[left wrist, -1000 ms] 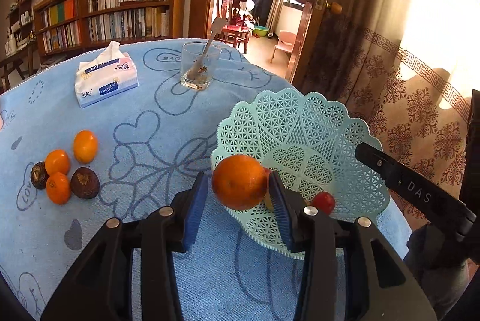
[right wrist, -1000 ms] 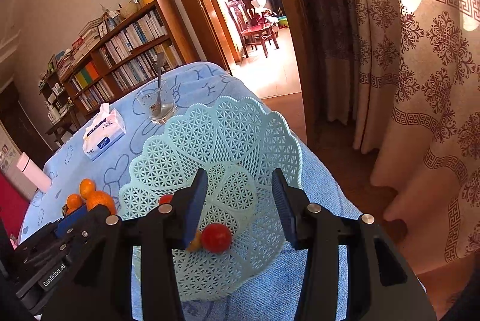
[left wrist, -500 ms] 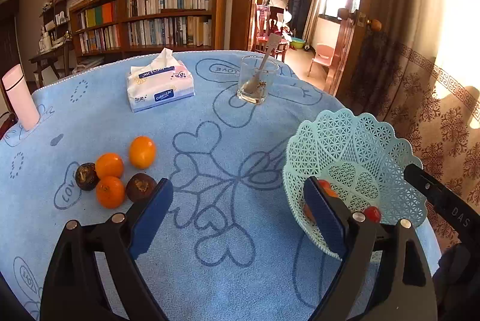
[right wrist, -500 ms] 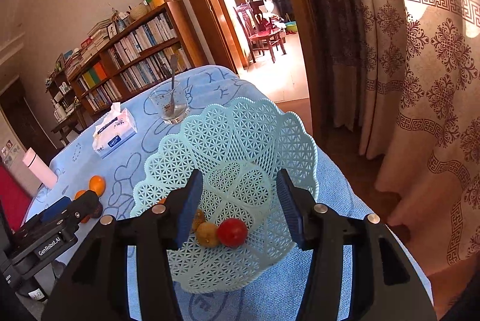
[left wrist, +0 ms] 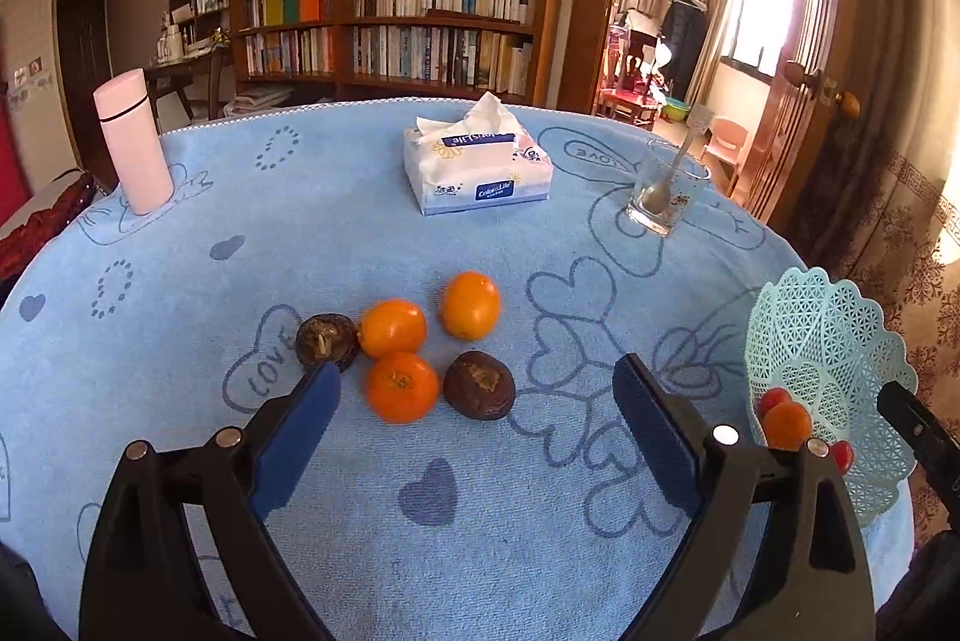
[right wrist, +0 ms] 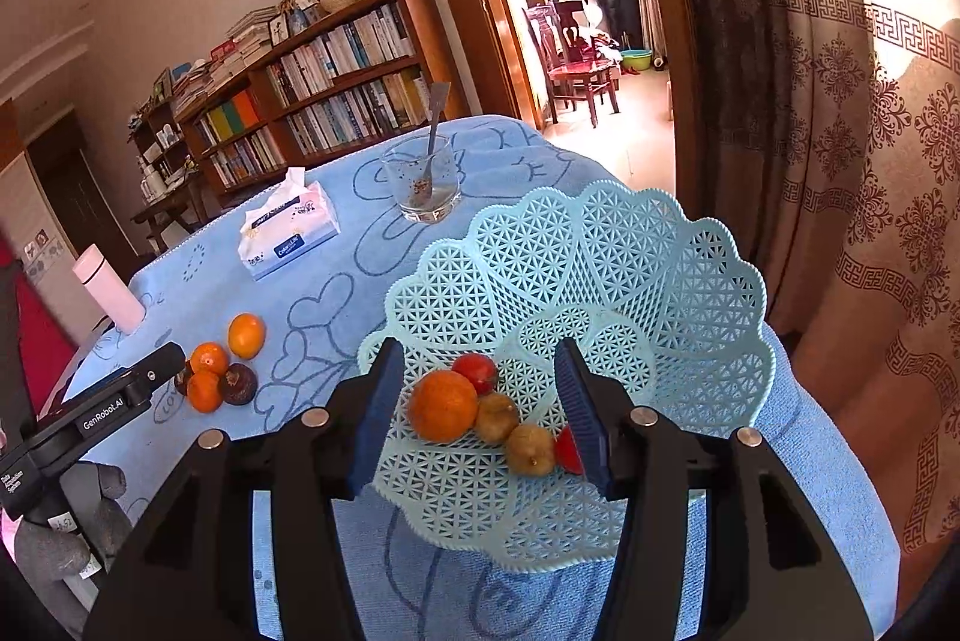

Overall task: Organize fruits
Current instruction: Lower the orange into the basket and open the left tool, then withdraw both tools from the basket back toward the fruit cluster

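Three oranges [left wrist: 401,385] and two dark brown fruits [left wrist: 479,384] lie together on the blue tablecloth; they also show in the right wrist view [right wrist: 204,391]. My left gripper [left wrist: 474,419] is open and empty, just in front of them. The mint lattice basket [right wrist: 636,269] holds an orange [right wrist: 443,405], two tan fruits [right wrist: 530,449] and two small red ones [right wrist: 475,371]; it shows at the right edge of the left wrist view [left wrist: 840,335]. My right gripper [right wrist: 480,413] is open and empty, hovering over the basket's near side.
A tissue pack [left wrist: 477,173], a glass with a spoon [left wrist: 666,197] and a pink bottle [left wrist: 132,143] stand at the far side of the table. The table edge, a curtain [right wrist: 870,161] and a doorway lie to the right.
My left gripper let the orange go into the basket, opened wide and swung left to the fruit group. My right gripper stayed over the basket.
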